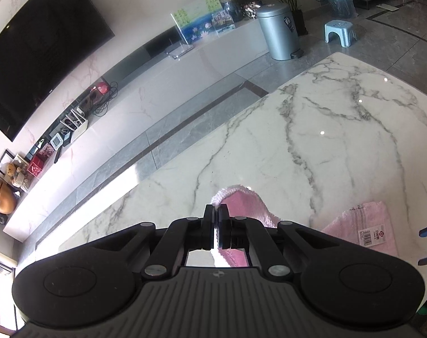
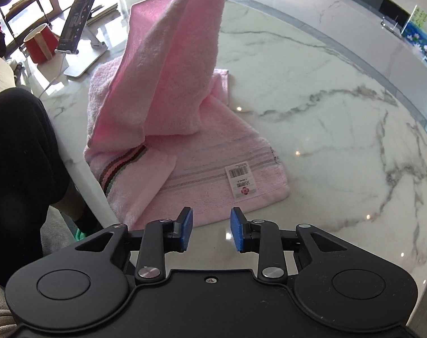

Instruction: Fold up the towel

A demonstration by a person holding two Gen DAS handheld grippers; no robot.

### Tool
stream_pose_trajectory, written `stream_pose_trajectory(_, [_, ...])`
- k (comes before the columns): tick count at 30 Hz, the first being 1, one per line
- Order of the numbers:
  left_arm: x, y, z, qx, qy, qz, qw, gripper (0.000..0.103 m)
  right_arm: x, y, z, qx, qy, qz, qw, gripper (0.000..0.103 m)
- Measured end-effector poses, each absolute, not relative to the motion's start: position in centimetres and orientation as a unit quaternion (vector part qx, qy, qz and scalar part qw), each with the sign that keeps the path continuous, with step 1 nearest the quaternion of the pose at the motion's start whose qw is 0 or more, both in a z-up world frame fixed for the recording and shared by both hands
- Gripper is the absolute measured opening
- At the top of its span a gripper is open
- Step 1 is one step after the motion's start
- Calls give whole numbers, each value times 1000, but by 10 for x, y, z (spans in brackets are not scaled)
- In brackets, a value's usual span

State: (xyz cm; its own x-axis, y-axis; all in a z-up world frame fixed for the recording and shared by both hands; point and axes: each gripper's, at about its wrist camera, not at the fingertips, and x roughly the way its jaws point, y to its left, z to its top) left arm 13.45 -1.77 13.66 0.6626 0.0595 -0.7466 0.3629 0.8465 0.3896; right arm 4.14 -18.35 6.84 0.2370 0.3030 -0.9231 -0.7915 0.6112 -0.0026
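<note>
Left gripper [image 1: 216, 219]: fingers closed on a corner of the pink towel [image 2: 185, 129], pinched fabric poking out above the tips at lower centre of the left wrist view. Right gripper [image 2: 210, 229]: fingers apart, holding nothing, hovering just short of the towel's near edge.

Towel state: partway through a fold, by the look of it. Lower part lies flat on the table [image 2: 340, 112], barcode label [image 2: 238, 181] face up, striped band at lower left. One end is lifted high in a peak toward the top centre of the right wrist view, draping back down onto the flat part. No neat folded stack visible. Judgement: the raised end has yet to be laid over and squared; how many folds the flat part already holds cannot be told.

Surface: white marble with grey veins, glossy, reflecting light spots. Likely slick, so the towel may slide when dragged.

Room: red cup [image 2: 40, 43] and a tablet on a stand [image 2: 78, 17] at upper left of the right view. Left view shows a wall TV [image 1: 41, 48] at upper left, a low white cabinet, a metal pedal bin [image 1: 278, 31], and a small blue stool [image 1: 340, 32] at upper right, on a grey tiled floor.
</note>
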Motion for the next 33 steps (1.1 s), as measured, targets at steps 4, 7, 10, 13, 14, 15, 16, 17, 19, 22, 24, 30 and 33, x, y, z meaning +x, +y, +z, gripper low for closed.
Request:
stream_pose_trajectory(4, [157, -10, 110, 248, 427, -93, 864, 2, 47, -177, 49, -239, 514, 382, 730, 30])
stream_pose_trajectory(7, [172, -3, 90, 237, 446, -98, 858, 3, 52, -175, 41, -233, 520, 390, 724, 32])
stream_pose_trajectory(10, [181, 4, 75, 229, 461, -102, 852, 5, 57, -172, 33, -227, 526, 397, 717, 32])
stream_pose_trajectory(13, [181, 9, 68, 228, 468, -108, 847, 14, 62, -170, 25, -221, 532, 404, 711, 36])
stream_pose_trajectory(14, [179, 10, 68, 229, 469, -110, 846, 18, 63, -170, 23, -219, 534, 407, 708, 39])
stream_pose_trajectory(15, [176, 11, 68, 230, 469, -111, 845, 21, 65, -169, 20, -217, 535, 409, 706, 39])
stream_pose_trajectory(16, [172, 12, 70, 232, 469, -112, 845, 26, 67, -168, 18, -215, 537, 412, 704, 39])
stream_pose_trajectory(17, [166, 14, 72, 233, 468, -112, 845, 32, 66, -168, 16, -214, 537, 414, 703, 39])
stream_pose_trajectory(19, [156, 16, 76, 234, 463, -111, 848, 39, 60, -167, 17, -214, 532, 418, 705, 39])
stream_pose_trajectory(22, [137, 20, 85, 218, 456, -108, 856, 40, 53, -167, 19, -210, 523, 413, 715, 43])
stream_pose_trajectory(24, [124, 24, 88, 199, 459, -109, 859, 40, 49, -168, 19, -200, 523, 406, 722, 45])
stream_pose_trajectory(30, [89, 28, 91, 181, 471, -117, 855, 40, 39, -172, 18, -158, 530, 392, 735, 48])
stream_pose_trajectory(33, [74, 31, 89, 169, 485, -124, 849, 40, 32, -173, 18, -141, 531, 387, 741, 50])
